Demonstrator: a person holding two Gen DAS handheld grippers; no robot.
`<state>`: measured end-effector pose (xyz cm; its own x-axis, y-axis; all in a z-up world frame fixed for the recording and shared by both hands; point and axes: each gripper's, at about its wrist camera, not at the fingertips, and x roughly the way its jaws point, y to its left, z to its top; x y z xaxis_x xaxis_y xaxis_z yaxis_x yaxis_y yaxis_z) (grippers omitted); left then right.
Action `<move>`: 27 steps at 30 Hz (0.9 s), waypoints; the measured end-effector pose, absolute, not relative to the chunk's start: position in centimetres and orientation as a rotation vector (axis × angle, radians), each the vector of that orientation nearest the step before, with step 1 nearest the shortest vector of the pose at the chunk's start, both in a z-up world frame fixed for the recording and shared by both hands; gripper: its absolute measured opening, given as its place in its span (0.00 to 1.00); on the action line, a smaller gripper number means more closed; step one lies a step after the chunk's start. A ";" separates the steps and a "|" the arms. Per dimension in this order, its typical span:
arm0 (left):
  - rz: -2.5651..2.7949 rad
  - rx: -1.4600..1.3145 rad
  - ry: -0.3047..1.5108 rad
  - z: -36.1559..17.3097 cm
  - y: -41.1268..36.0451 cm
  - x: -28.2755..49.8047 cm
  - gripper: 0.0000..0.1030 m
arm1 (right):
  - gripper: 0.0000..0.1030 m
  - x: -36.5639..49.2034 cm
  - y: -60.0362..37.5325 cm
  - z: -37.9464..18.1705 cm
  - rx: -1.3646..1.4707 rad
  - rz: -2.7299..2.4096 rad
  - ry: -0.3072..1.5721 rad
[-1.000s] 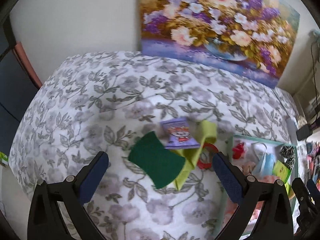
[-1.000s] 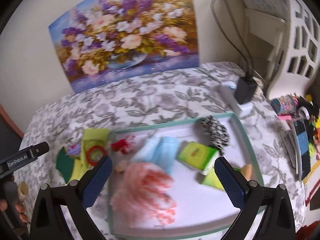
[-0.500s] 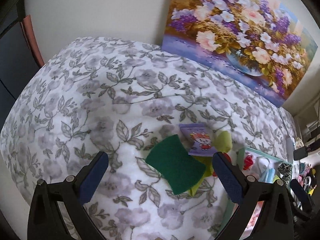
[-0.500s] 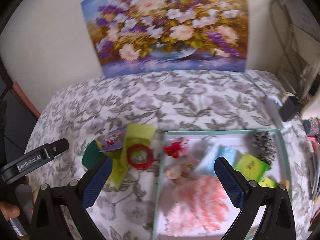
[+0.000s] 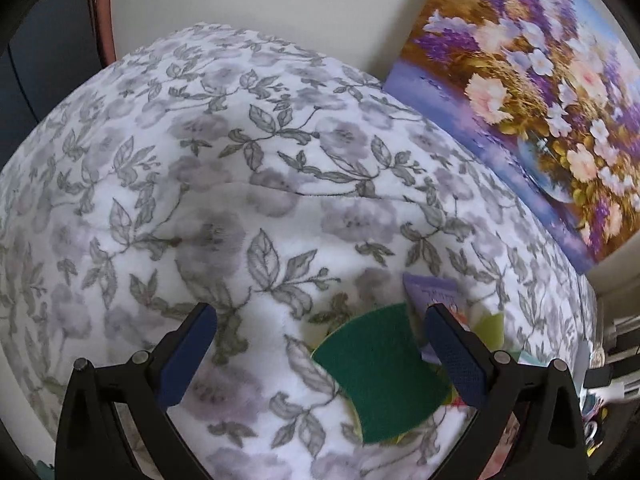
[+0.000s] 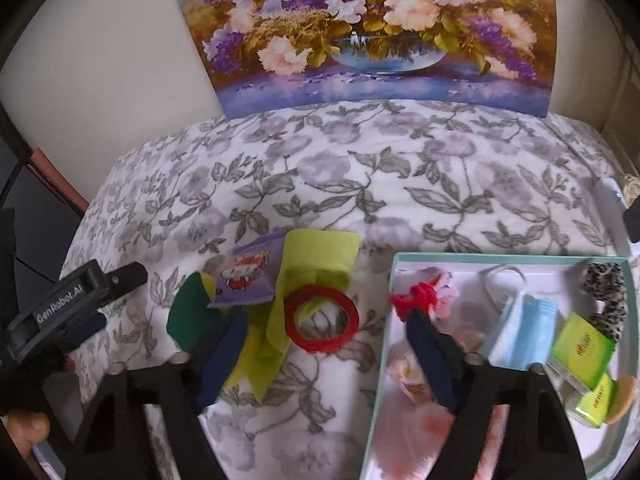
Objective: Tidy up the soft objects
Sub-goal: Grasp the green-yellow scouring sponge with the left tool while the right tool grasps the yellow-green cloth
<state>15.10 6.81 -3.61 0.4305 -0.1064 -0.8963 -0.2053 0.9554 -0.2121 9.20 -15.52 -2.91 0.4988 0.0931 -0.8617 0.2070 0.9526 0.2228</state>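
A pile of soft things lies on the floral blanket [image 6: 400, 168]: a dark green felt pad [image 5: 380, 372] [image 6: 188, 316], a yellow-green cloth [image 6: 316, 256], a purple cartoon packet [image 6: 248, 272] [image 5: 432, 292] and a red ring [image 6: 322, 320]. My left gripper [image 5: 320, 344] is open and empty, just above the green pad's left side; it also shows in the right wrist view [image 6: 76, 300]. My right gripper [image 6: 324, 344] is open and empty, straddling the red ring and the tray's left wall.
A pale green tray [image 6: 392, 300] at the right holds a red hair tie [image 6: 416, 296], blue cloths [image 6: 524, 328], a green packet [image 6: 580, 348], a spotted scrunchie [image 6: 608, 292] and a pink fluffy item [image 6: 404, 432]. A flower painting [image 6: 360, 32] leans on the back wall.
My left gripper has swung left and lower, so the pile now sits at its right finger. My right gripper has moved left from over the tray to above the red ring.
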 end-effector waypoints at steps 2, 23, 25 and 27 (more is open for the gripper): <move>0.057 -0.316 1.145 -4.5 6.5 15.6 1.00 | 0.75 10.0 -15.6 -3.2 0.339 -0.065 1.050; 0.034 -0.366 1.278 -9.4 4.4 17.4 1.00 | 0.20 13.5 -15.2 -7.7 0.430 -0.034 1.070; 0.022 -0.389 1.297 -9.9 4.3 17.3 1.00 | 0.17 13.5 -15.3 -7.8 0.441 -0.030 1.074; 0.022 -0.387 1.303 -10.0 4.2 17.2 1.00 | 0.11 13.4 -15.4 -7.8 0.444 -0.032 1.073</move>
